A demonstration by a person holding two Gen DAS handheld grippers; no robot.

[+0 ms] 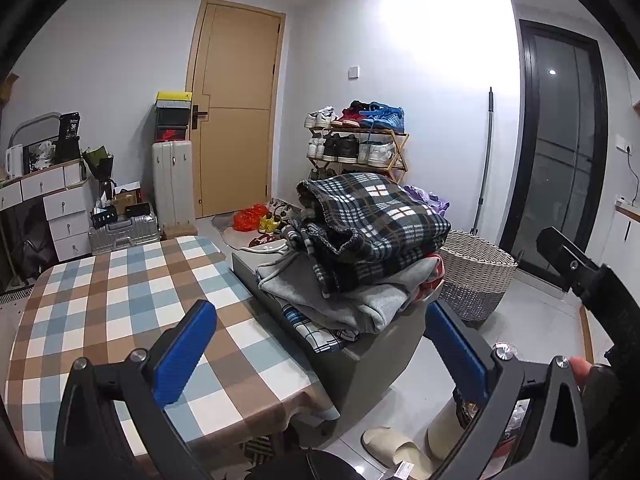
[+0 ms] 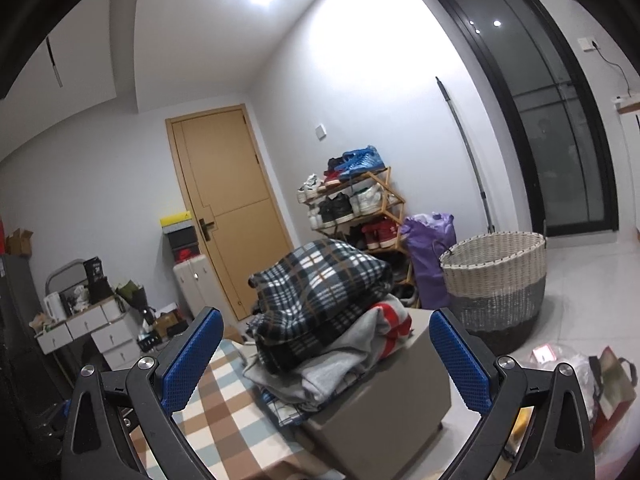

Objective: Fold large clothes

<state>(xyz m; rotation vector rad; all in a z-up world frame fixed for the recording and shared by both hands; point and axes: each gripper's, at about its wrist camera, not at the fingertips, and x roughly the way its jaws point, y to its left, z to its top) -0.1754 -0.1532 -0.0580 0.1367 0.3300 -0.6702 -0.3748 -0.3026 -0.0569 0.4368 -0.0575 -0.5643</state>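
Observation:
A pile of clothes sits on a grey box [image 1: 372, 360] beside the checked table [image 1: 120, 304]. On top lies a dark plaid fleece [image 1: 372, 224] [image 2: 320, 300]; under it are a grey hoodie [image 1: 340, 296] [image 2: 340, 364] and a red and grey garment [image 2: 394, 326]. My left gripper [image 1: 320, 344] hovers open above the table's edge, short of the pile, nothing between its blue pads. My right gripper [image 2: 326, 356] is open too, held in front of the pile and empty. In the left wrist view the right gripper's black body [image 1: 580, 268] shows at the right edge.
A woven laundry basket [image 1: 476, 268] [image 2: 496, 280] stands on the floor right of the box. Behind it are a shoe rack [image 1: 360, 140] [image 2: 352, 204], a purple bag [image 2: 430, 256] and a wooden door [image 1: 236, 108]. Slippers [image 1: 392, 446] lie on the floor below. Drawers [image 1: 60, 208] and suitcases stand at left.

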